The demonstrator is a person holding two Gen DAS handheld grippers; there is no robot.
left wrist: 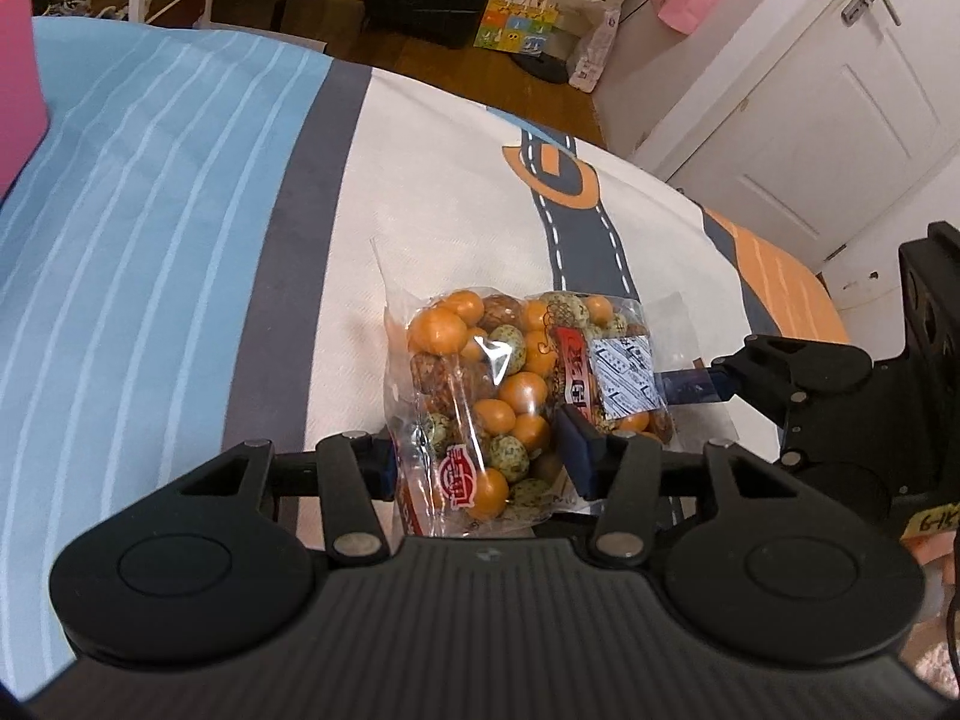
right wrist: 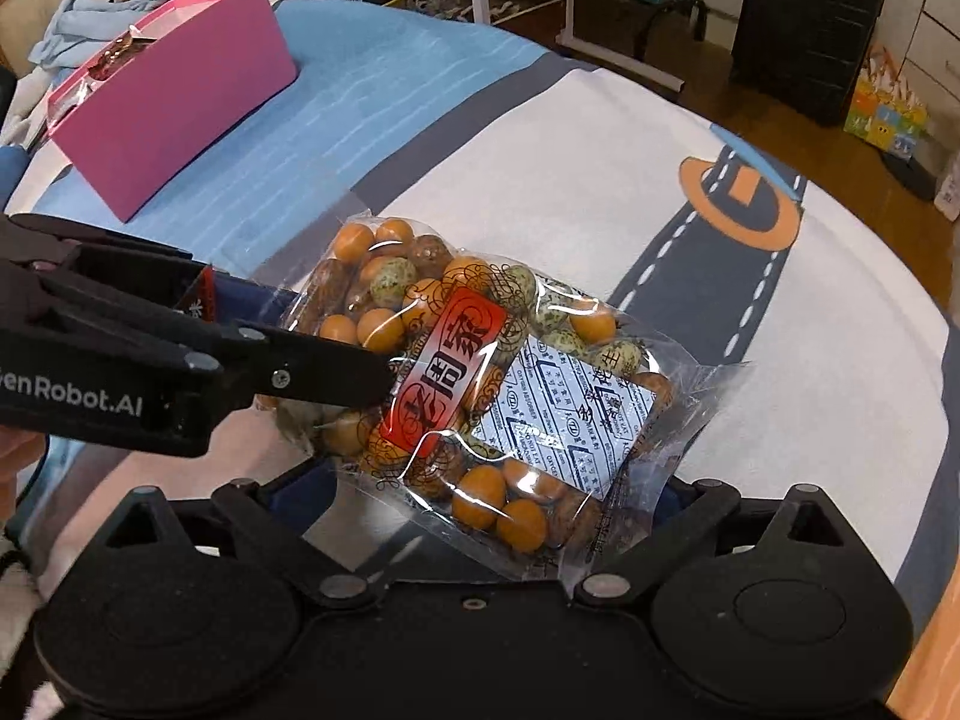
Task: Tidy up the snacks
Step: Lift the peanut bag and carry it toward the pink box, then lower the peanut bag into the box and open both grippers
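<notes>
A clear bag of orange and speckled coated nuts (left wrist: 480,384) with a red label hangs above the bedspread. My left gripper (left wrist: 480,450) straddles its lower end, and both blue pads touch the bag's sides. In the right wrist view the same bag (right wrist: 480,396) lies tilted across my right gripper (right wrist: 492,492), whose fingers are mostly hidden under the plastic at the bag's two edges. My left gripper (right wrist: 324,336) comes in there from the left, one finger in front of the bag and one behind. My right gripper (left wrist: 690,387) reaches the bag's right edge in the left wrist view.
A pink open box (right wrist: 180,102) with something shiny inside stands at the far left on the blue-striped bedspread (left wrist: 150,240). The bed's edge curves round at the right, with wooden floor, a black suitcase (right wrist: 804,30) and a white door (left wrist: 810,138) beyond.
</notes>
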